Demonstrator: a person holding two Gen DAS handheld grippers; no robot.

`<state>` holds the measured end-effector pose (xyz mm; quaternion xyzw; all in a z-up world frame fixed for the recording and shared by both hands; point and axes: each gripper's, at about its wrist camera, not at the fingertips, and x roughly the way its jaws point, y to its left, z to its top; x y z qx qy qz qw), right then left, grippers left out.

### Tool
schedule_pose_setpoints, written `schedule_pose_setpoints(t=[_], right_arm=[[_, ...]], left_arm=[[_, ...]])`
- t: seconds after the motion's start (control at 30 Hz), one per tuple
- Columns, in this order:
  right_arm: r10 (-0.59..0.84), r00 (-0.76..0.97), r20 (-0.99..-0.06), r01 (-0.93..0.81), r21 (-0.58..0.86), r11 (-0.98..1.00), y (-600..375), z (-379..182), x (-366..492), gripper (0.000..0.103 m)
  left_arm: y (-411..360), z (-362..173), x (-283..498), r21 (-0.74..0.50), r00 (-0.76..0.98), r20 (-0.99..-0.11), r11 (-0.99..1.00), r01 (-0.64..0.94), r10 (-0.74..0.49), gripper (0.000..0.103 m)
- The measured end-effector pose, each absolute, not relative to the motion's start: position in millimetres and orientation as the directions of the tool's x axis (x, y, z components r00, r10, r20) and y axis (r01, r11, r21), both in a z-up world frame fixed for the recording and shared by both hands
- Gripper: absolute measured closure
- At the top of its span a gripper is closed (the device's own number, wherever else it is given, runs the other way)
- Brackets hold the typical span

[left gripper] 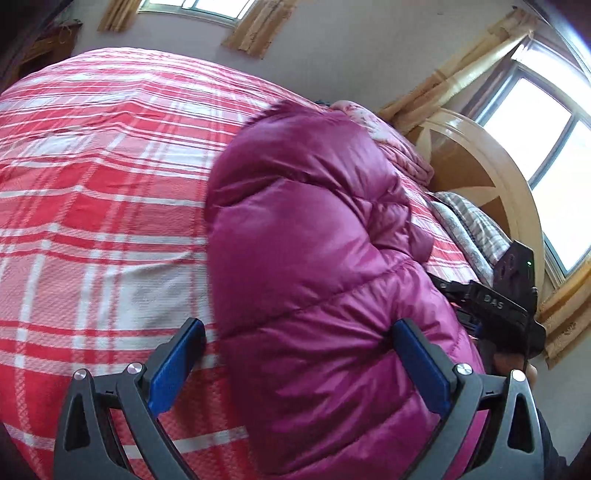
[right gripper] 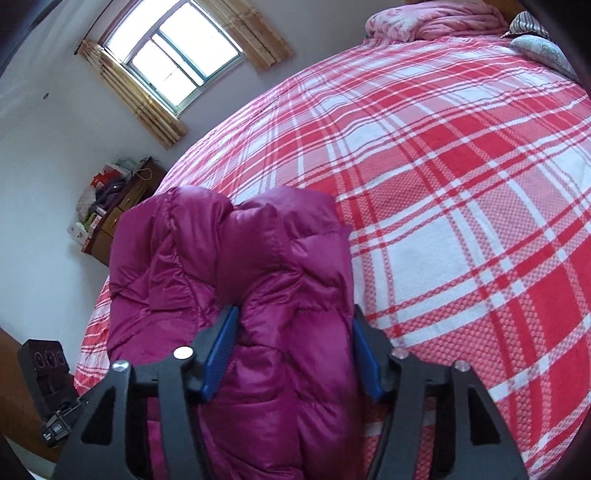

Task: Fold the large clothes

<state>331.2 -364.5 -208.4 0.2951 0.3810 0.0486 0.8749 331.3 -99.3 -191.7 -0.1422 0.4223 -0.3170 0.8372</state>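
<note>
A puffy magenta down jacket (left gripper: 314,240) lies bunched and folded on the red-and-white plaid bed sheet (left gripper: 92,184). My left gripper (left gripper: 303,354) stands open and wide. Its left pad hangs over the sheet and its right pad rests against the jacket's side, so part of the jacket sits between the jaws. In the right wrist view, my right gripper (right gripper: 293,350) has both blue pads pressed into a thick fold of the jacket (right gripper: 258,266). The right gripper's black body (left gripper: 498,302) shows past the jacket in the left wrist view, its fingertips hidden there.
The plaid sheet (right gripper: 461,184) stretches wide beyond the jacket. A pink quilt (right gripper: 436,18) and pillows (right gripper: 543,51) lie at the wooden headboard (left gripper: 480,158). A cluttered wooden dresser (right gripper: 122,214) and a black box (right gripper: 44,373) stand beside the bed.
</note>
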Motion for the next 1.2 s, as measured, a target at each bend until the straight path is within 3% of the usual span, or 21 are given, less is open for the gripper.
schedule_pose_setpoints(t=[0.03, 0.07, 0.13, 0.23, 0.3, 0.5, 0.8, 1.2], right_arm=[[0.328, 0.7, -0.635, 0.132, 0.566, 0.814, -362.9, -209.3, 331.2, 0.062], [0.357, 0.695, -0.624, 0.121, 0.59, 0.798, -362.3, -209.9, 330.3, 0.072], [0.381, 0.698, -0.606, 0.113, 0.619, 0.777, -361.9, -209.2, 325.9, 0.08], [0.368, 0.708, -0.602, 0.098, 0.6, 0.794, -352.6, -200.3, 318.1, 0.084], [0.371, 0.714, -0.594, 0.084, 0.599, 0.796, -344.7, -193.9, 314.7, 0.085], [0.406, 0.731, -0.549, 0.02, 0.611, 0.791, -315.5, -173.9, 309.8, 0.086], [0.507, 0.713, -0.484, -0.113, 0.635, 0.764, -248.6, -147.8, 333.5, 0.086], [0.603, 0.623, -0.498, -0.221, 0.628, 0.746, -159.6, -149.3, 385.9, 0.086]], left_arm=[[-103.1, -190.8, 329.5, -0.508, 0.435, -0.608, 0.747, 0.428, -0.664, 0.006], [-109.7, -187.9, 326.5, -0.504, 0.428, -0.604, 0.738, 0.449, -0.672, 0.021], [-117.1, -178.8, 319.1, -0.454, 0.452, -0.614, 0.757, 0.469, -0.648, 0.034], [-121.2, -163.1, 309.3, -0.402, 0.476, -0.621, 0.775, 0.488, -0.622, 0.051], [-113.8, -154.8, 305.1, -0.379, 0.494, -0.622, 0.785, 0.49, -0.608, 0.055], [-84.9, -131.7, 288.8, -0.337, 0.552, -0.595, 0.805, 0.489, -0.585, 0.063], [-28.3, -104.1, 272.8, -0.259, 0.659, -0.569, 0.867, 0.425, -0.492, 0.063], [39.8, -108.2, 270.4, -0.189, 0.736, -0.585, 0.939, 0.286, -0.342, 0.063]])
